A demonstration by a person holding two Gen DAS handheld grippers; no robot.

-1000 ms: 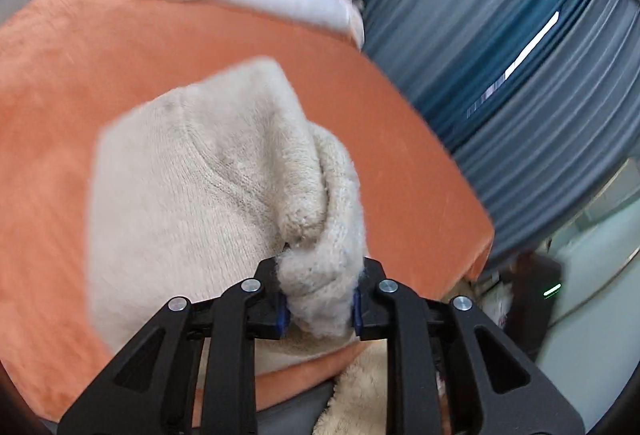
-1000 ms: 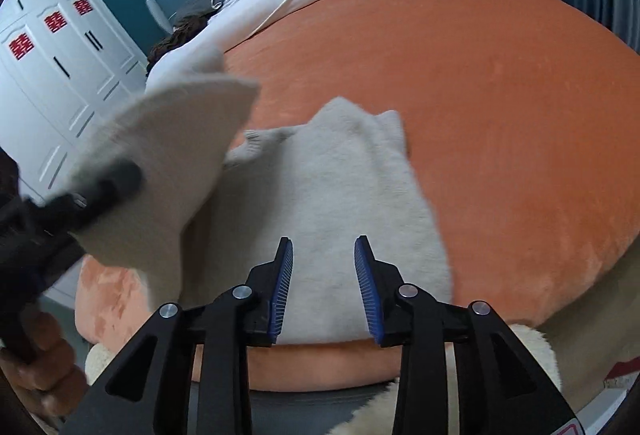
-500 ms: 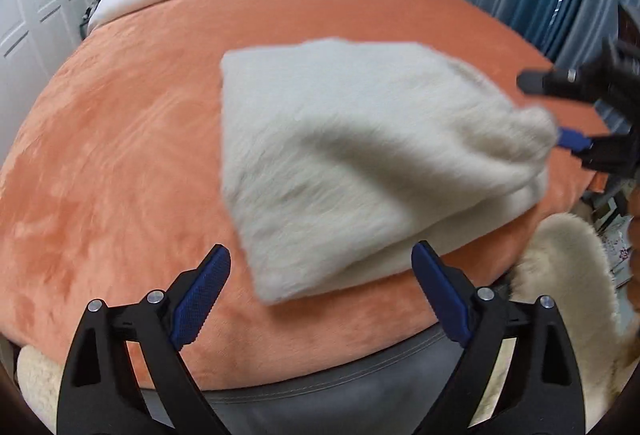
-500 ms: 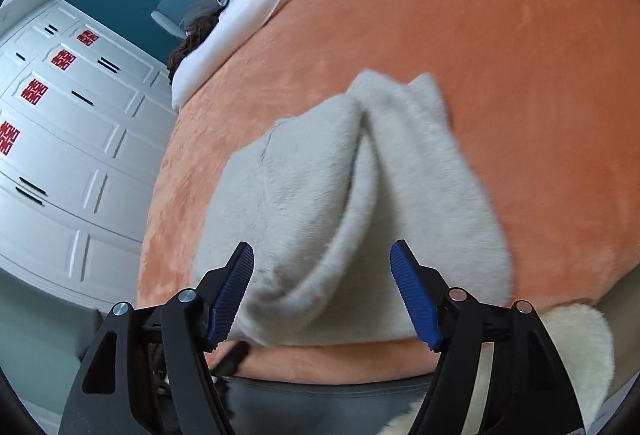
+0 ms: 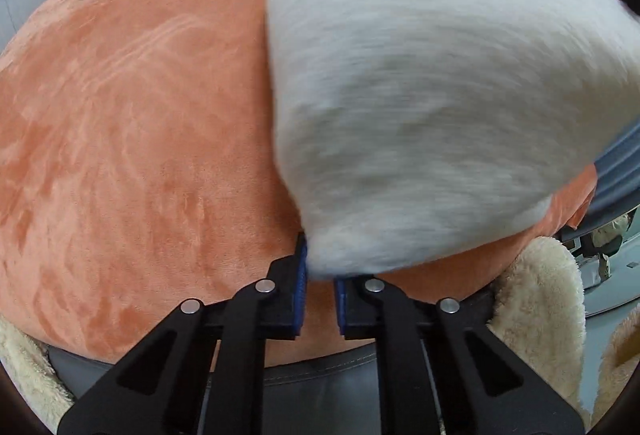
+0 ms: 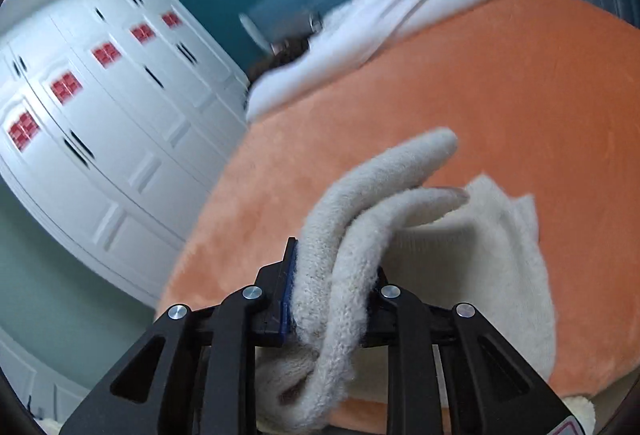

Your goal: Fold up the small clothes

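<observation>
Now one cream fuzzy sweater (image 5: 432, 107) is held up above the orange bed (image 5: 140, 123), gripped at two places. Its near corner is pinched between the blue pads of the left tool (image 5: 320, 275), whose jaws are almost together. The right tool (image 6: 332, 283) is closed on a thick bunch of two folded layers of the same sweater (image 6: 472, 255), and the rest lies on the bed. One white wardrobe (image 6: 100, 123) stands beside the bed.
</observation>
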